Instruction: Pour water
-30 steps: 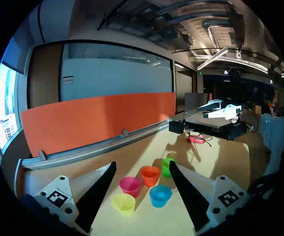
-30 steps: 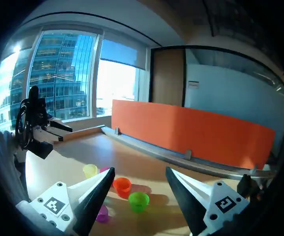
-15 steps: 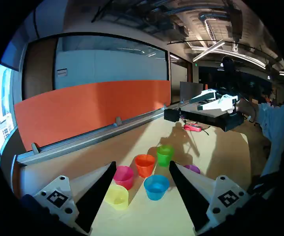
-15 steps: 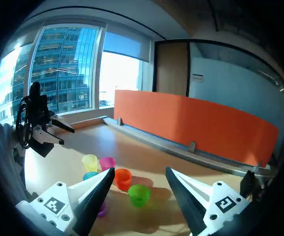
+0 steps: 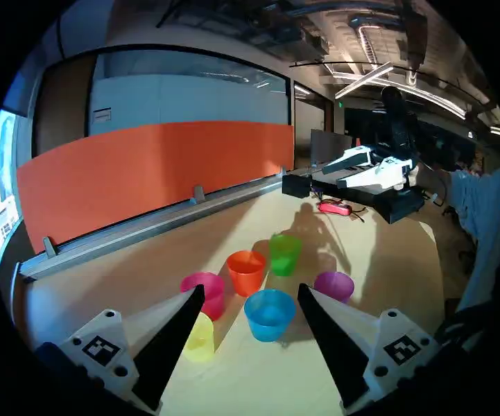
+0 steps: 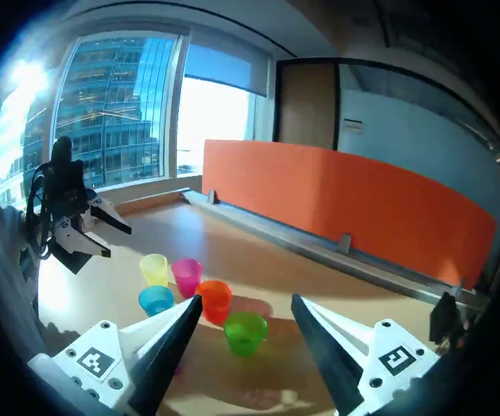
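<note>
Six bright plastic cups [image 5: 270, 313] are seen clustered upright on the wooden table [image 5: 402, 263], at 12 o'clock from the left gripper [image 5: 249, 287], whose fingers are held apart; the right gripper [image 6: 246, 298] is likewise spread.

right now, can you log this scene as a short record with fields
surface: wooden table
cups: yellow cup, pink cup, orange cup, green cup, blue cup, purple cup
cup state: all upright, grouped close together; contents cannot tell
left gripper: jaws open, empty, pointed at the cups
right gripper: jaws open, empty, pointed at the cups
backdrop: orange divider along the table's far edge
</note>
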